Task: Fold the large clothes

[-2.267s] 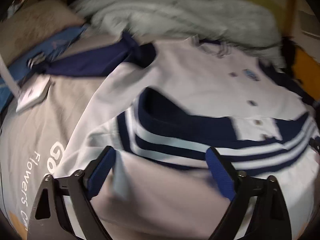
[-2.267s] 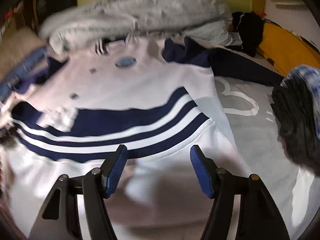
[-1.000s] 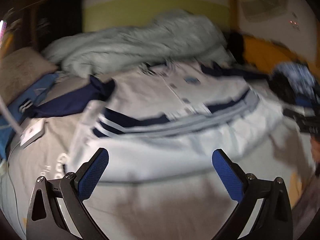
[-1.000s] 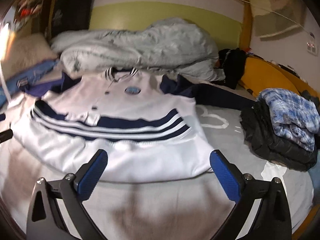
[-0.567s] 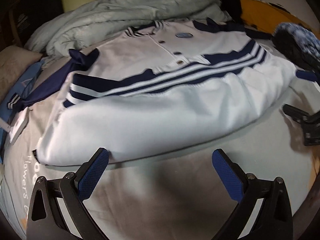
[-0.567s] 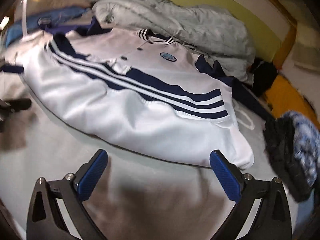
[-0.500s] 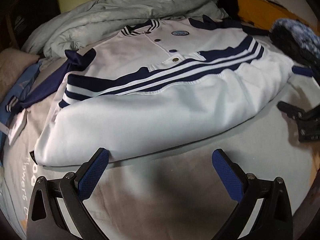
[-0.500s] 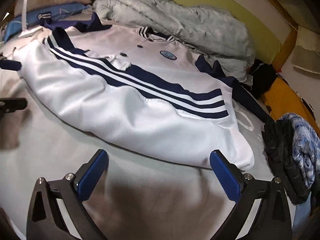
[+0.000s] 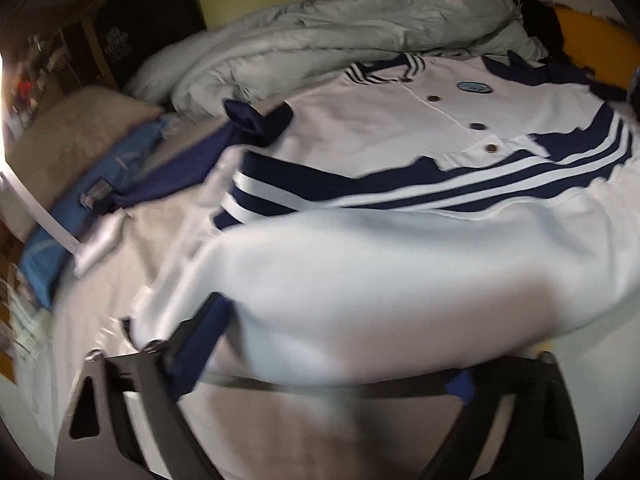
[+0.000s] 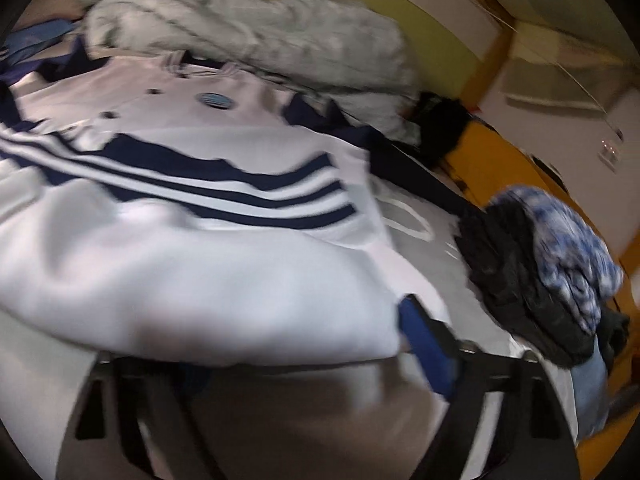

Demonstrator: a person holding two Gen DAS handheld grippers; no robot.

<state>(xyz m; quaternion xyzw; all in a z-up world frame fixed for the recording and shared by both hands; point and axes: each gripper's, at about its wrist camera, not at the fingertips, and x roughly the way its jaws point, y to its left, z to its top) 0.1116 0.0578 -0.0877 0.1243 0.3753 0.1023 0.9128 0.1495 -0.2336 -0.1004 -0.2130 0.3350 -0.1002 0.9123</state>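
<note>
Where hidden leftward, folded clothes pile (image 10: 552, 248)

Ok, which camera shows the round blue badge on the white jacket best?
The left wrist view: the round blue badge is sharper there, beside the button line on the white jacket. The right wrist view shows it too, but more motion-blurred.

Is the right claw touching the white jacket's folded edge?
Touching. In the right wrist view the white jacket drapes over the right claw, covering its left finger and lying against the blue right finger as it closes.
</note>
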